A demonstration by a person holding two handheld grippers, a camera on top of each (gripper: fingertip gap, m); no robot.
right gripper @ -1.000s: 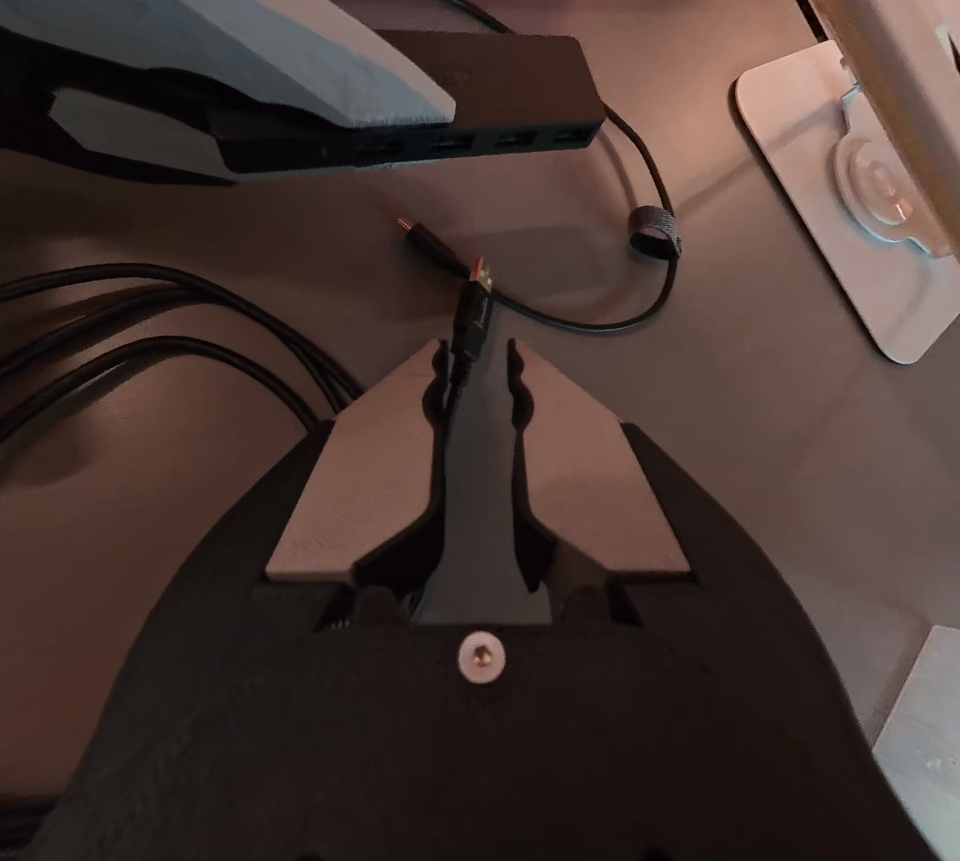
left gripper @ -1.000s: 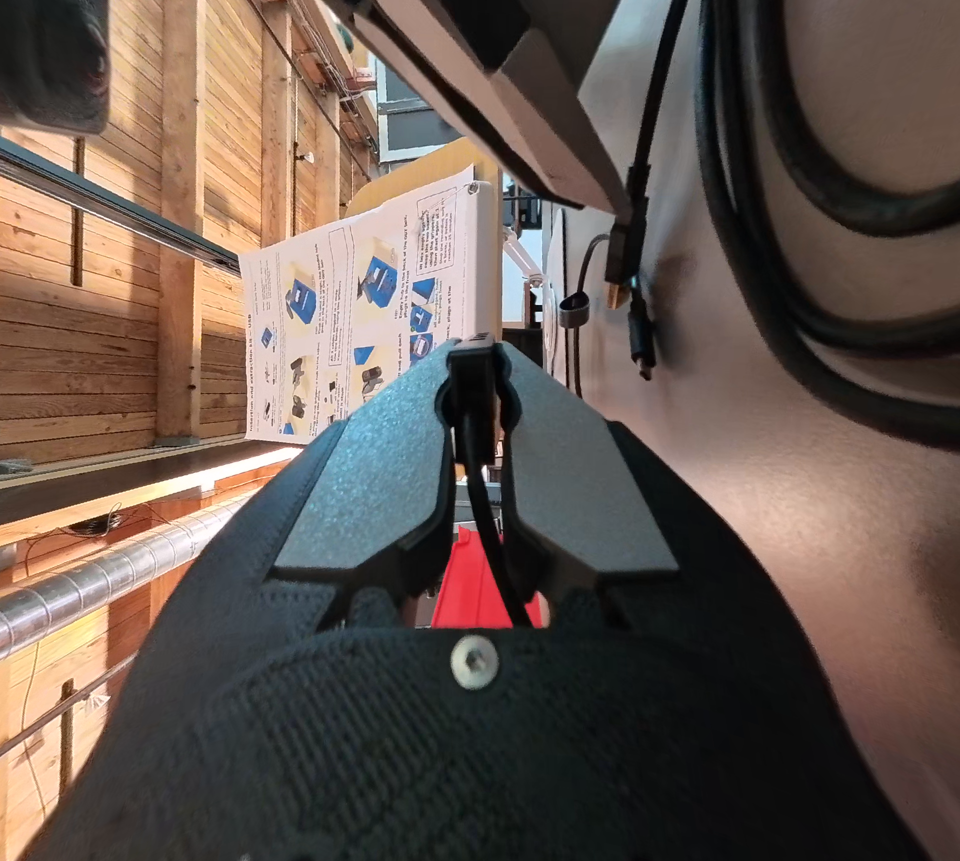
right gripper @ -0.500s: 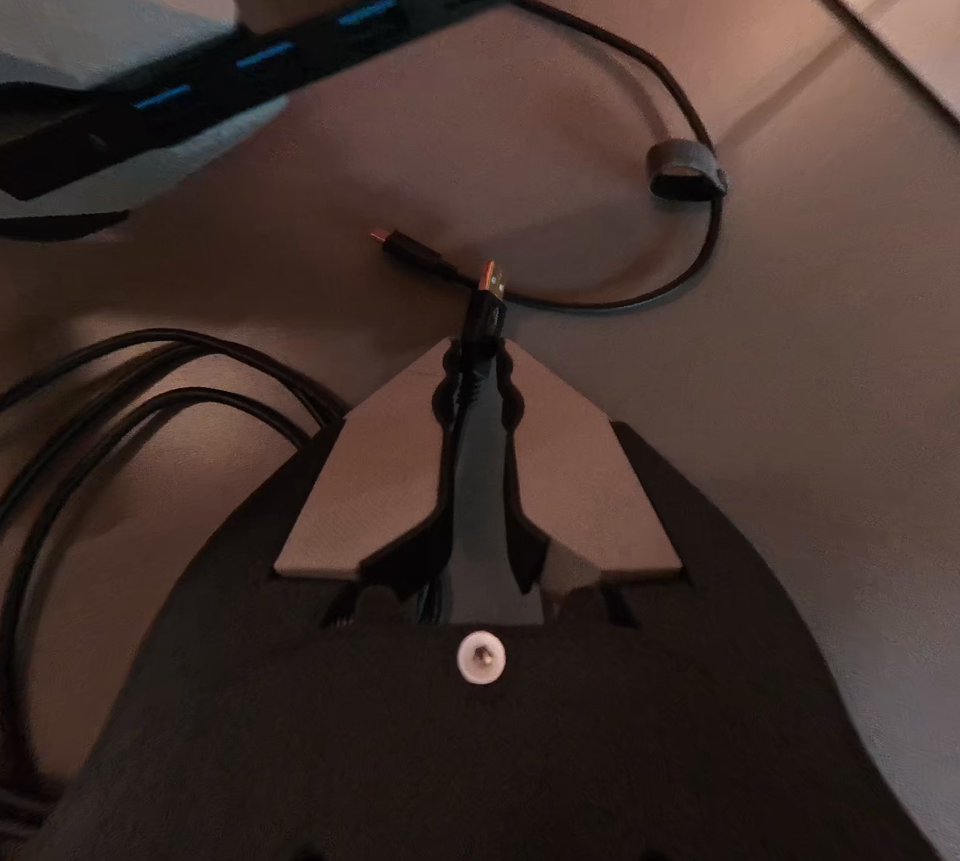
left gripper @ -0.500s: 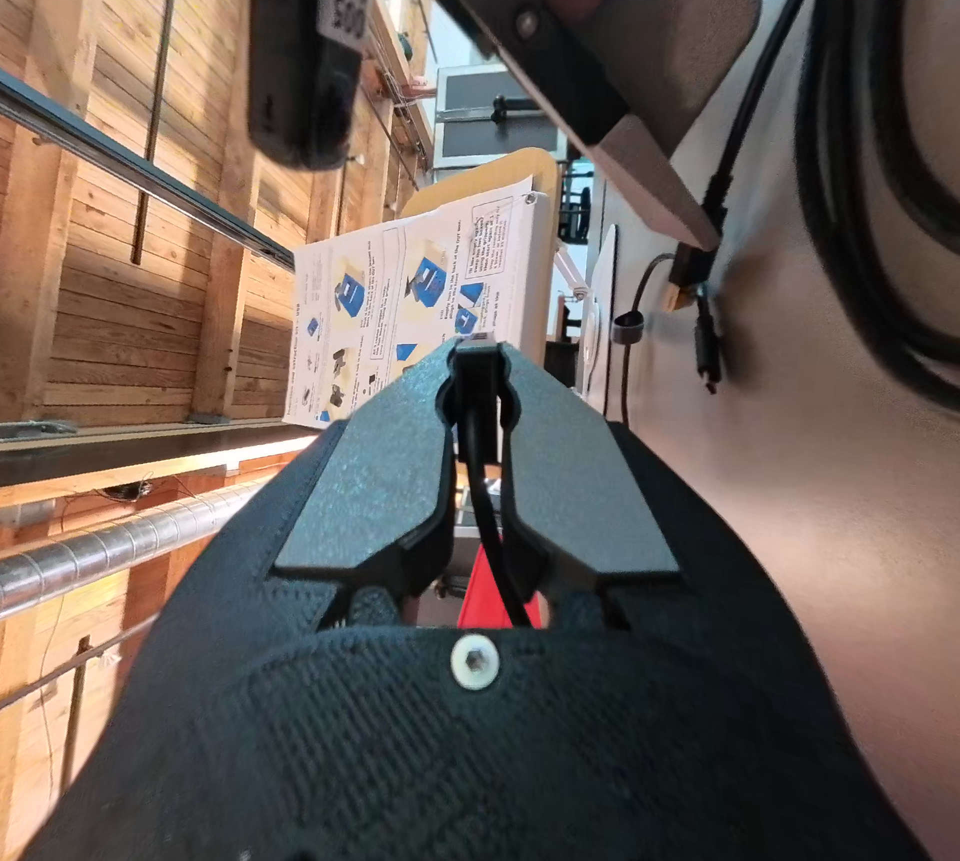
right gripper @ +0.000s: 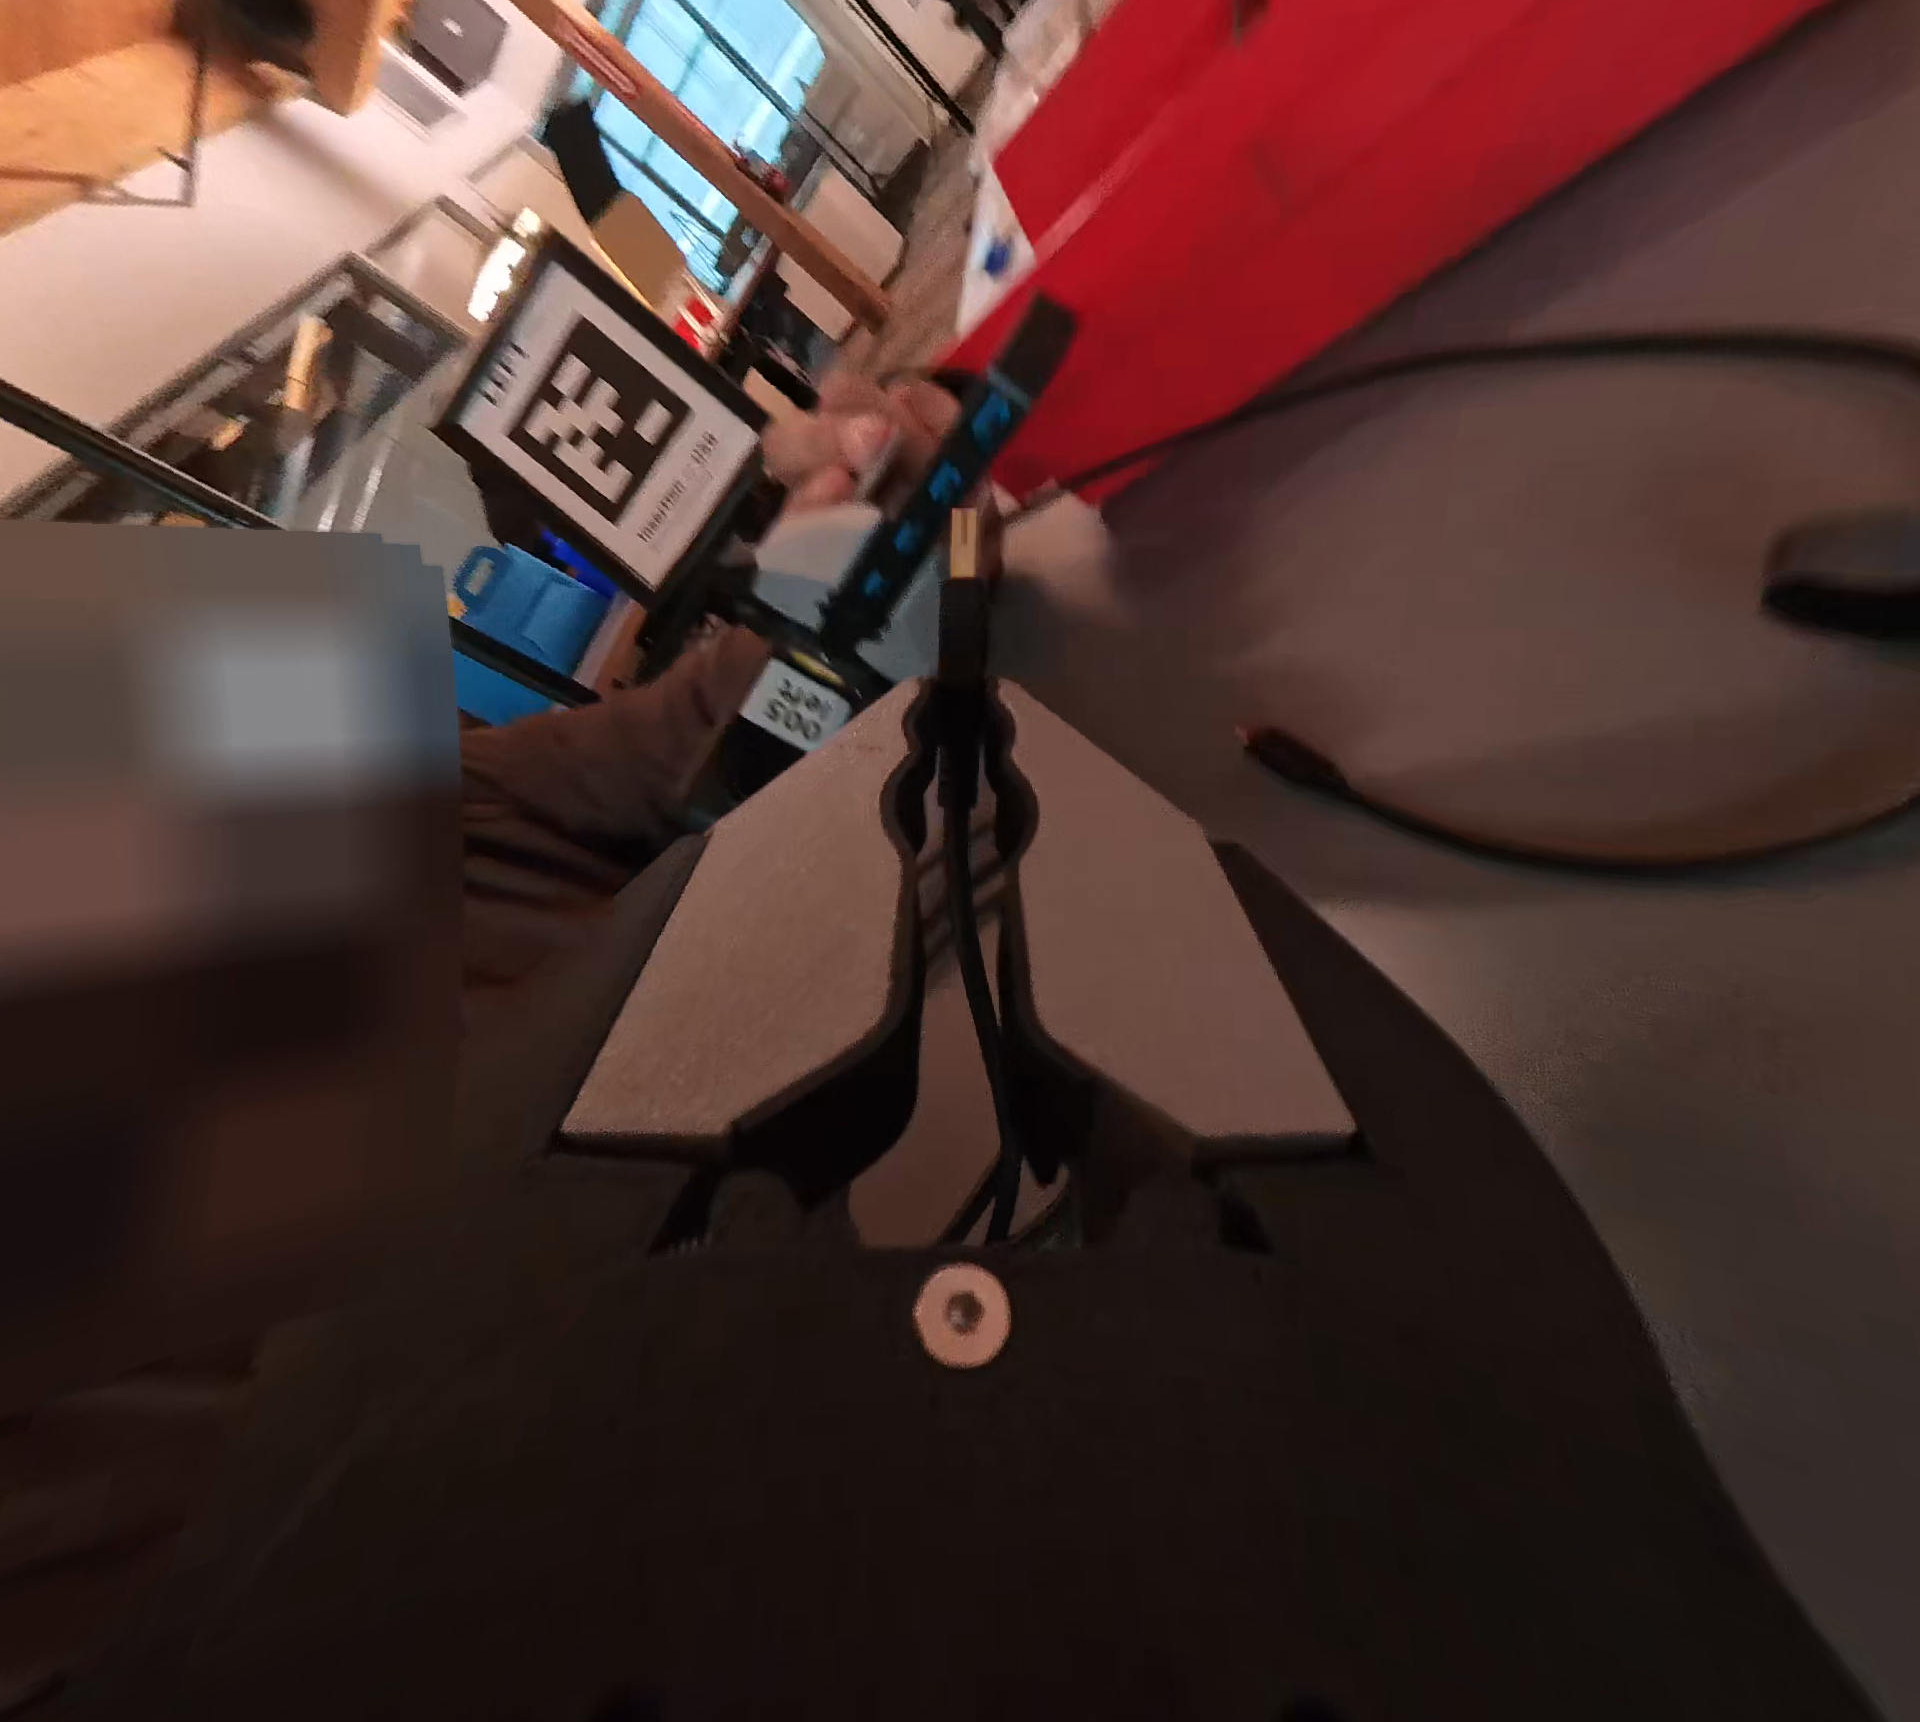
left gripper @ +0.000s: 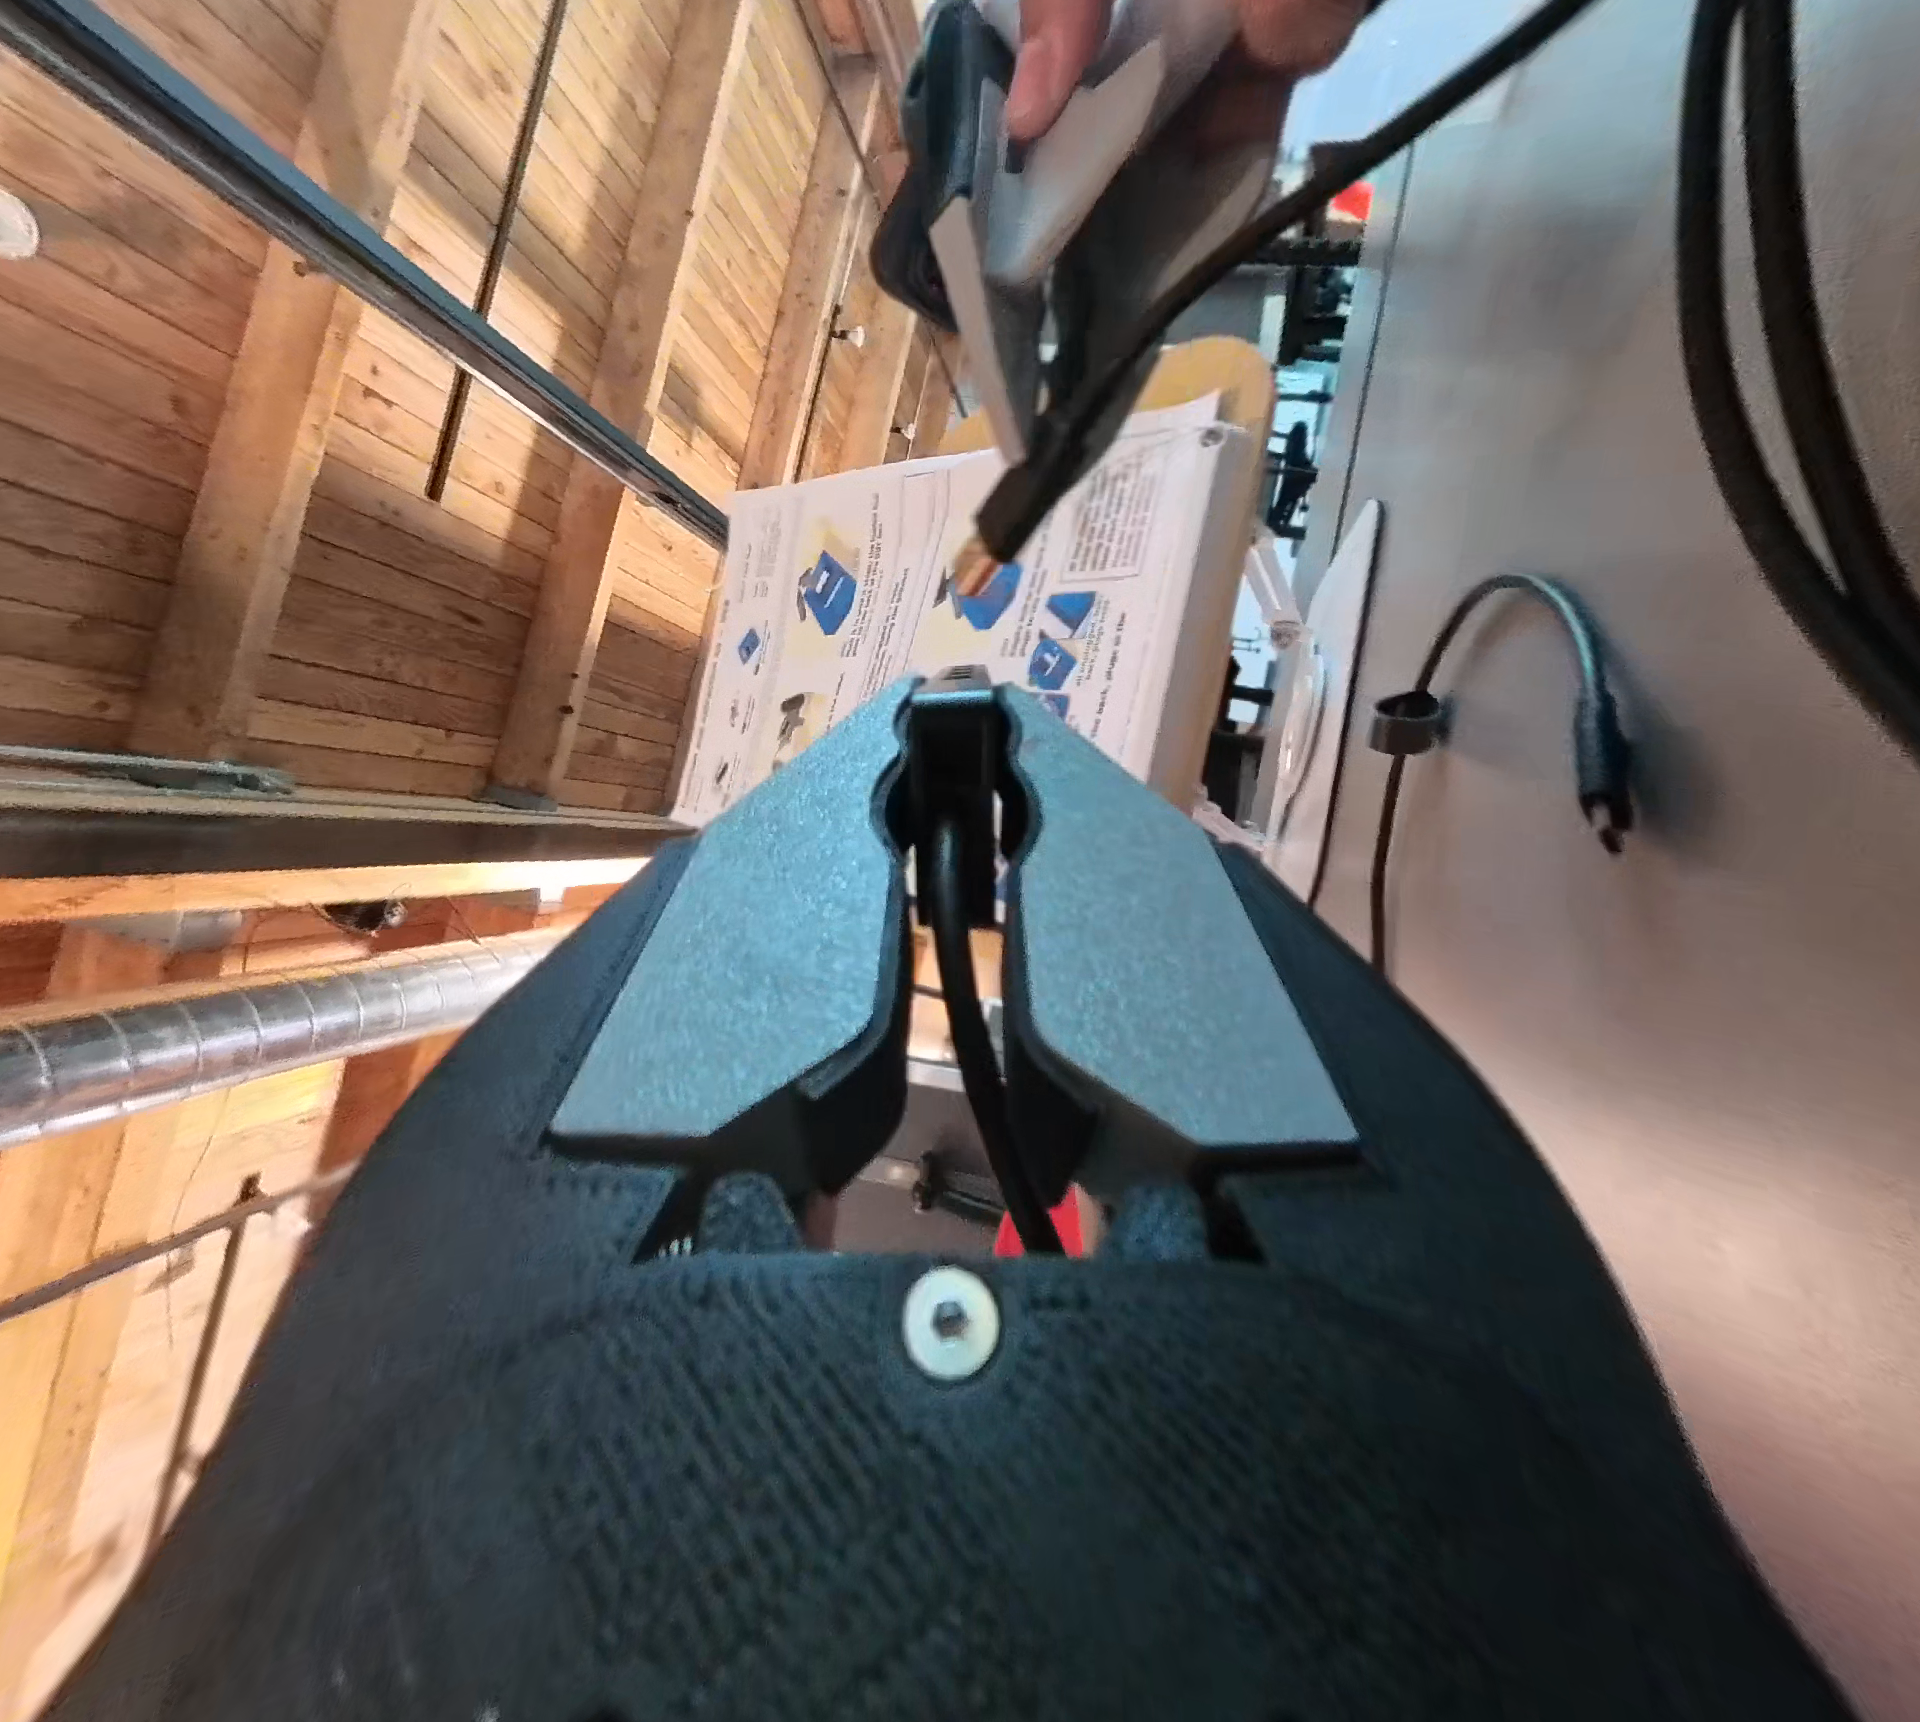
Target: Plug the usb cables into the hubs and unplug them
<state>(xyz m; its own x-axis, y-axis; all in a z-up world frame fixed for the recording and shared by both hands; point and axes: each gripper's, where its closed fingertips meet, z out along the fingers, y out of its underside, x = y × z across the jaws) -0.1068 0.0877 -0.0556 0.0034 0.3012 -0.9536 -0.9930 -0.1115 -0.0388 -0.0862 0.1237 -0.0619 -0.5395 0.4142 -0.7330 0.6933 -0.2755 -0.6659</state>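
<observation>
My left gripper (left gripper: 956, 706) is shut on the end of a black USB hub (left gripper: 954, 732), held above the grey table (left gripper: 1662, 1153). The hub's thin cable runs back between the fingers, and its small plug (left gripper: 1605, 805) lies on the table. My right gripper (right gripper: 961, 696) is shut on a black USB cable, whose gold plug (right gripper: 966, 571) sticks out past the fingertips. The plug points at the hub's row of blue ports (right gripper: 940, 488), a short gap away. In the left wrist view, a hand holds the right gripper (left gripper: 1023, 301), with the plug (left gripper: 987, 529) just above the hub.
Thick black cables (left gripper: 1766, 322) loop on the table. A red box (right gripper: 1455, 62) stands behind the hub. An instruction sheet on a stand (left gripper: 831, 602) and its white base (left gripper: 1340, 633) are at the far end. A marker board (right gripper: 608, 436) stands off the table. The gap from one gripper's tips to the other's is roughly 5 cm.
The right gripper closed on the USB cable, lifted its plug off the table and swung it to face the hub's ports. The left gripper raised and turned the hub.
</observation>
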